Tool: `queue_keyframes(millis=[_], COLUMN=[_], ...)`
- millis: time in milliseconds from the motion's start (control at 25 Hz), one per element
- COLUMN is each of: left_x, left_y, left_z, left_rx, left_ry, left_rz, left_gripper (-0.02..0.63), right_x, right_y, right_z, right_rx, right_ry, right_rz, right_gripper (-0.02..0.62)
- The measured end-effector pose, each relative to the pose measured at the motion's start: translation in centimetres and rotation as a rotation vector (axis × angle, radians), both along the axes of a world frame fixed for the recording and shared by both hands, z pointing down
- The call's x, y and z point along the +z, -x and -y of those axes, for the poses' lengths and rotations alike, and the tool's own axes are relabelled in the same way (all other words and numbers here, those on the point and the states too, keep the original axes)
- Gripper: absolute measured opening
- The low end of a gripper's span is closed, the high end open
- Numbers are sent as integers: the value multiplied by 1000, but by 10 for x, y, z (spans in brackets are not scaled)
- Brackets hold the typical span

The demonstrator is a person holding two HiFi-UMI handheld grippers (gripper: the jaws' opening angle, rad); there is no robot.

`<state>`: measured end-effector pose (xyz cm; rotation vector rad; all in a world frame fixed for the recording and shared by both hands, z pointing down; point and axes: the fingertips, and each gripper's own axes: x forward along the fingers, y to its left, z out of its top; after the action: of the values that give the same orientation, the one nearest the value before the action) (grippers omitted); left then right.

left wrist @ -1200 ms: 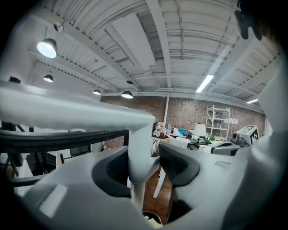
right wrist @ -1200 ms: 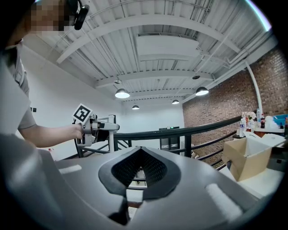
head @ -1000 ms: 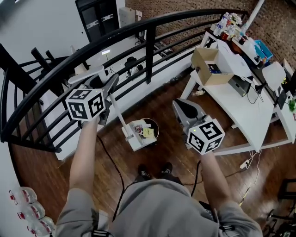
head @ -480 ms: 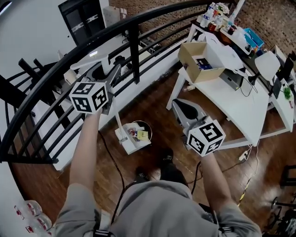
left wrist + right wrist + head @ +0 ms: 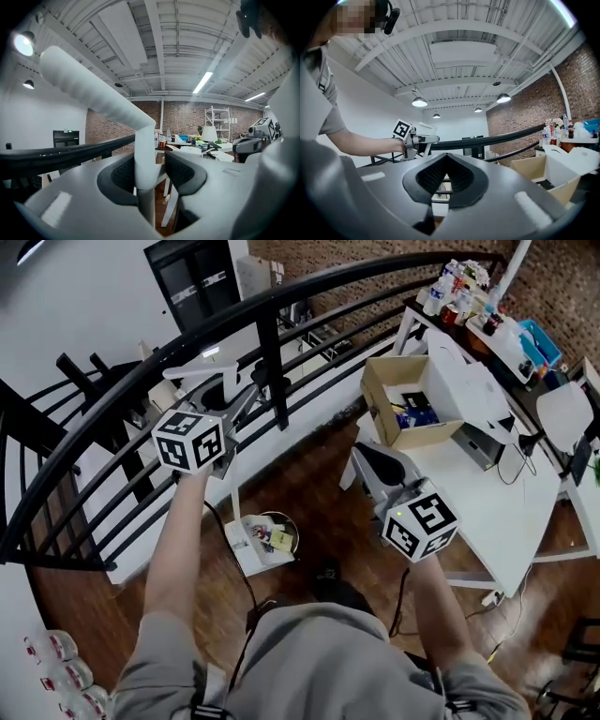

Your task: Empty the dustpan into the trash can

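Our left gripper (image 5: 153, 172) is pinching the upright white shaft of the dustpan's handle (image 5: 143, 140), which stands between the two dark pads. The bent grip of the handle slants up and away to the left above the jaws. Straight below this gripper, at the shaft's low end, hangs the dustpan (image 5: 248, 547) with paper scraps in it, one of them yellow. A dark round rim (image 5: 284, 521) sits tight against the pan on the side toward our right gripper. We cannot tell whether it is a can or part of the pan.

Our right gripper (image 5: 446, 164) has its jaws pressed together with nothing between them. It is held level, well apart from the left one, which it sees off to its own left front.

The black railing (image 5: 281, 296) curves across just beyond the left gripper's jaws and blocks the way ahead. One of its posts (image 5: 272, 362) stands just right of those jaws. Ahead of the right gripper is an open cardboard box (image 5: 412, 409) on a white table (image 5: 487, 493) that runs on to its right, with bottles (image 5: 464, 287) crowding the far end. Below both grippers lies the wooden floor (image 5: 309, 474), with a black cable (image 5: 230, 559) trailing down it near the pan.
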<state>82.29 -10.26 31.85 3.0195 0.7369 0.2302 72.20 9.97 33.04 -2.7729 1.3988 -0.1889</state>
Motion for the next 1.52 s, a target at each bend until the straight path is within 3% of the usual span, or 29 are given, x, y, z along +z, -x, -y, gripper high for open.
queue_keyframes(millis=[320,600,840,1240,1520], left_x=[24,48,58,55,33], left_y=[-66,-120,-143,-139,-97], left_z=[-36,-59,-70,-68,-44], left_rx=[34,79,109,123,107], left_ry=[-22,-2,23,49,73], left_rz=[71,123,145,146,111], left_gripper=[173,164,158,153,153], right_x=[10,17,9,3,-6], right_y=[-50,-85,-104,-107,-90], right_z=[-21,-44,-59,-53,-31], right_rx=[-26,55,107,106,34], right_ry=[-5,6,6,7,1], right_rz=[38,56,43,34,14], right_gripper=[-2,-2,-2,-2,-2])
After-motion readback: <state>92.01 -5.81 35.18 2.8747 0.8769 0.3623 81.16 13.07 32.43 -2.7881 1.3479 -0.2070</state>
